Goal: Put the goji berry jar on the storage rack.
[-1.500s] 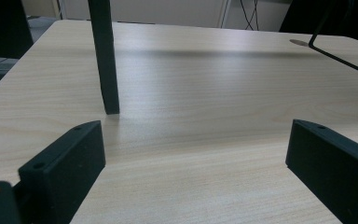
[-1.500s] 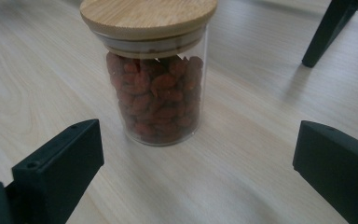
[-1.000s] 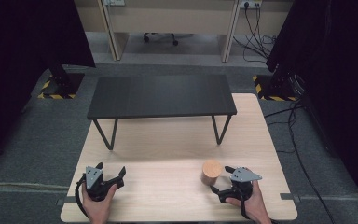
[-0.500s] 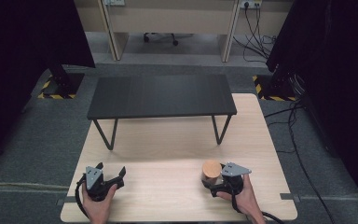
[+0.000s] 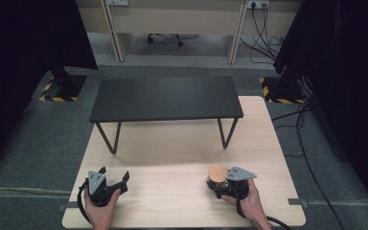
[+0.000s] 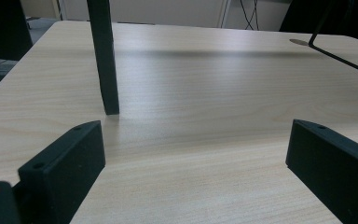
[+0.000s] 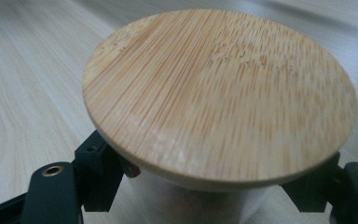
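A small pale jar with a round bamboo lid (image 5: 217, 171) (image 7: 219, 93) stands on the light wooden tabletop (image 5: 172, 148), front right. My right gripper (image 5: 216, 181) (image 7: 205, 186) has just been closing. Its black jaws now sit against the jar's body on both sides, under the lid's rim, so it is shut on the jar. My left gripper (image 5: 113, 173) (image 6: 198, 140) rests at the front left with its jaws wide apart, open, and bare wood between them.
A low black table (image 5: 165, 98) on thin metal legs stands across the back half of the tabletop. One of its legs (image 6: 107, 60) rises just ahead of the left jaws. Grey floor, cables and dark curtains surround the table.
My right gripper slid left up to the jar and its jaws closed around it. The jar stays where it stood. The left gripper has not moved.
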Action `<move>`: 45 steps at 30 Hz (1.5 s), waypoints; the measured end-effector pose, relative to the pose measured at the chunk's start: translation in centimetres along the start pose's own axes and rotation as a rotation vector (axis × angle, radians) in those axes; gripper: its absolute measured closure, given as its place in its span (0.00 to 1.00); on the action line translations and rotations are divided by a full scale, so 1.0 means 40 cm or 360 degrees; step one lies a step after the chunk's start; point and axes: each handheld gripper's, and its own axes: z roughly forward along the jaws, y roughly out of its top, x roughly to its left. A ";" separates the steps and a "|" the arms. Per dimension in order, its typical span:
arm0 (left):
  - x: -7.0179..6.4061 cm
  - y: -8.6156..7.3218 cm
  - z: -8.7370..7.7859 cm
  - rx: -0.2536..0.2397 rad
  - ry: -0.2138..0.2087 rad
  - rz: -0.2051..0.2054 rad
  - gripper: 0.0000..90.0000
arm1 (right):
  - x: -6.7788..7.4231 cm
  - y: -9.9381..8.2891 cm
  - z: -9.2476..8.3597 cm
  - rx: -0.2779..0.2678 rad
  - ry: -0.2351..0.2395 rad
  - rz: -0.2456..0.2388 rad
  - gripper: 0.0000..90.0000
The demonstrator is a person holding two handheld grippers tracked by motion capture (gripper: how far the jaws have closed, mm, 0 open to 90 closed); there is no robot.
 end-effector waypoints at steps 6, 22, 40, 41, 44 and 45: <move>0.001 -0.002 -0.001 -0.0007 -0.0001 -0.0002 0.04 | 0.017 0.004 0.000 -0.0045 0.0007 0.0038 0.29; 0.001 -0.002 -0.001 -0.0006 -0.0001 -0.0008 0.04 | 0.103 0.136 -0.064 -0.0145 -0.0159 0.0180 0.29; 0.003 -0.001 0.000 -0.0004 -0.0004 -0.0014 0.04 | 0.132 0.231 -0.064 -0.0102 -0.0244 0.0242 0.29; 0.003 -0.001 0.000 -0.0004 -0.0004 -0.0013 0.04 | 0.132 0.234 -0.063 -0.0097 -0.0247 0.0242 0.29; 0.003 -0.001 0.000 -0.0003 -0.0003 -0.0013 0.04 | 0.134 0.238 -0.062 -0.0093 -0.0249 0.0245 0.29; 0.003 -0.001 0.000 -0.0003 -0.0003 -0.0013 0.04 | 0.134 0.240 -0.061 -0.0093 -0.0251 0.0243 0.29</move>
